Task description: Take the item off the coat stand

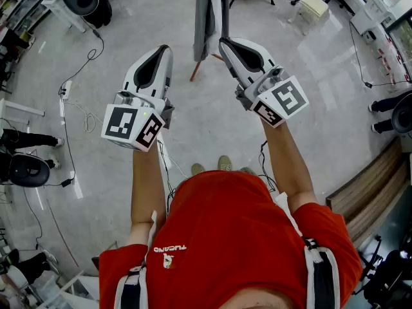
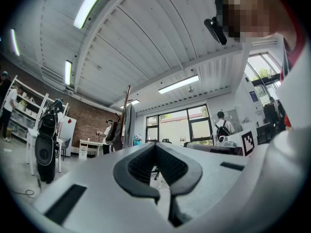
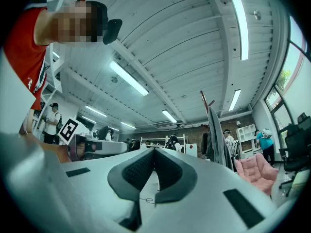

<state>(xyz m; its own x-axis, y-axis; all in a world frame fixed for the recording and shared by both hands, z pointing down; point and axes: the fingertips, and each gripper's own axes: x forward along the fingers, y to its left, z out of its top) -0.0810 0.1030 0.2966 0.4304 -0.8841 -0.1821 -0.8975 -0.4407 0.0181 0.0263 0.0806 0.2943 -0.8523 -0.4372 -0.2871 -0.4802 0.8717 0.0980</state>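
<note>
The coat stand [image 1: 224, 8] rises at the top middle of the head view, with a grey garment [image 1: 205, 18] hanging down its left side. My left gripper [image 1: 164, 49] is raised left of the garment, shut and empty. Just right of the pole, my right gripper [image 1: 223, 42] also points at the stand with its jaws together and nothing in them. In the left gripper view the coat stand [image 2: 127, 106] and grey garment [image 2: 129, 125] stand far off, left of the shut tips [image 2: 155, 144]. The right gripper view shows the grey garment [image 3: 216, 135] right of the shut tips [image 3: 154, 150].
Cables and a power strip [image 1: 66, 90] lie on the floor at left. A pink chair [image 3: 252, 171] stands beside the stand. A dark golf bag [image 2: 44, 140] is at left, a wooden bench [image 1: 373, 185] at right. Several people stand at desks in the background.
</note>
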